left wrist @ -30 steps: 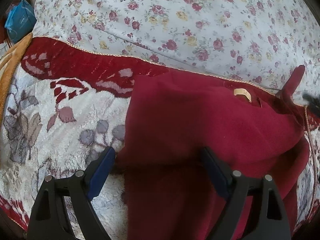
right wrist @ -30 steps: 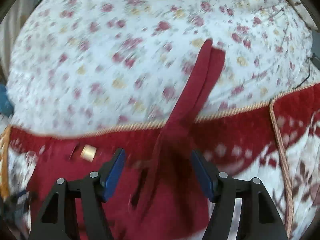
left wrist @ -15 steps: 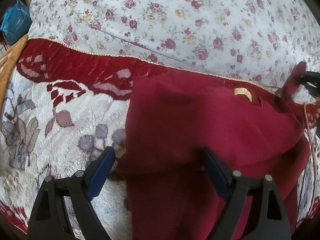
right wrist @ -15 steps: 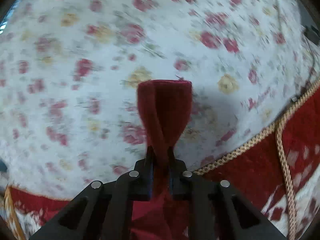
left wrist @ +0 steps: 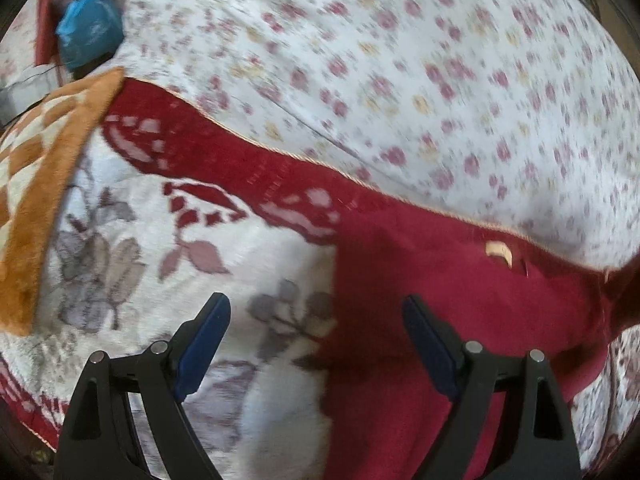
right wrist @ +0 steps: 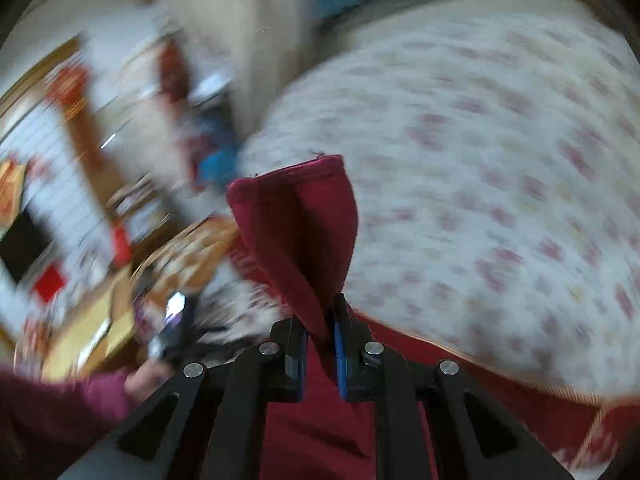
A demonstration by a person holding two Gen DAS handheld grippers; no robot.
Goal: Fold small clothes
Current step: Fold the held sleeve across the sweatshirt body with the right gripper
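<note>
A dark red garment [left wrist: 452,304] lies on the patterned bed cover, with a tan label [left wrist: 500,252] near its far edge. My left gripper [left wrist: 316,340] is open and empty, its jaws straddling the garment's left edge just above it. My right gripper [right wrist: 322,336] is shut on a strap-like end of the same red garment [right wrist: 296,220], which stands up between the jaws. The rest of the garment hangs below the right gripper, mostly hidden.
A white floral quilt [left wrist: 440,60] fills the far side of the bed. A red and cream blanket [left wrist: 140,240] lies under the garment. An orange checked blanket [left wrist: 36,184] and a blue bag [left wrist: 88,36] are at the left. A person's sleeve [right wrist: 60,412] shows at lower left.
My right gripper, shut on the garment's end, has swung up and to the left with it. My left gripper has shifted left, so the garment sits more to the right.
</note>
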